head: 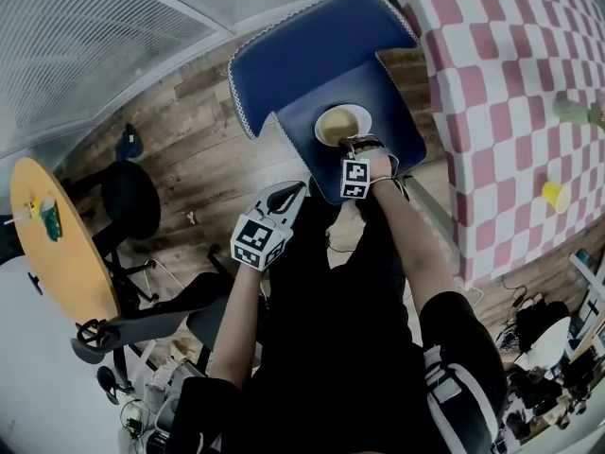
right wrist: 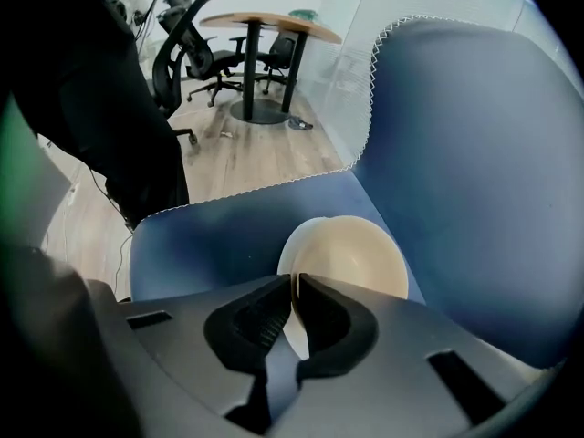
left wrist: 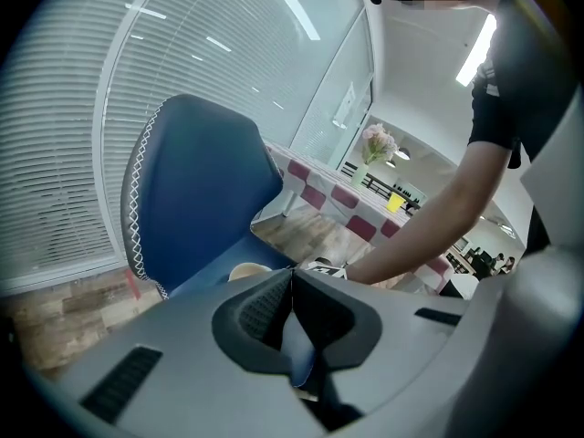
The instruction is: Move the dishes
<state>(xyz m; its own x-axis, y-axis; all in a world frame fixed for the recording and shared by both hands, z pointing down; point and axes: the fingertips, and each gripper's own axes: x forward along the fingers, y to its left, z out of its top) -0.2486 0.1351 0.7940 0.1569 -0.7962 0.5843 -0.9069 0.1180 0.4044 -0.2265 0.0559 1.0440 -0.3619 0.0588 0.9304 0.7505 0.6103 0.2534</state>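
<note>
A cream bowl (head: 340, 124) sits on the seat of a blue chair (head: 312, 45). My right gripper (head: 352, 147) points steeply down at the bowl's near edge. In the right gripper view its jaws are shut on the rim of the bowl (right wrist: 351, 254), with the thin wall pinched between the pads at the right gripper (right wrist: 295, 286). My left gripper (head: 288, 195) hovers off the seat's front corner, nearer to me. It is shut with nothing in it, the tips of the left gripper (left wrist: 292, 276) meeting. The bowl (left wrist: 245, 270) peeks just beyond them.
A red-and-white checkered table (head: 510, 93) stands right of the chair and carries a yellow cup (head: 555, 197). A round wooden table (head: 47, 253) and a black office chair (head: 132, 201) stand at the left on the wood floor. The blue chair's back (right wrist: 474, 153) rises behind the bowl.
</note>
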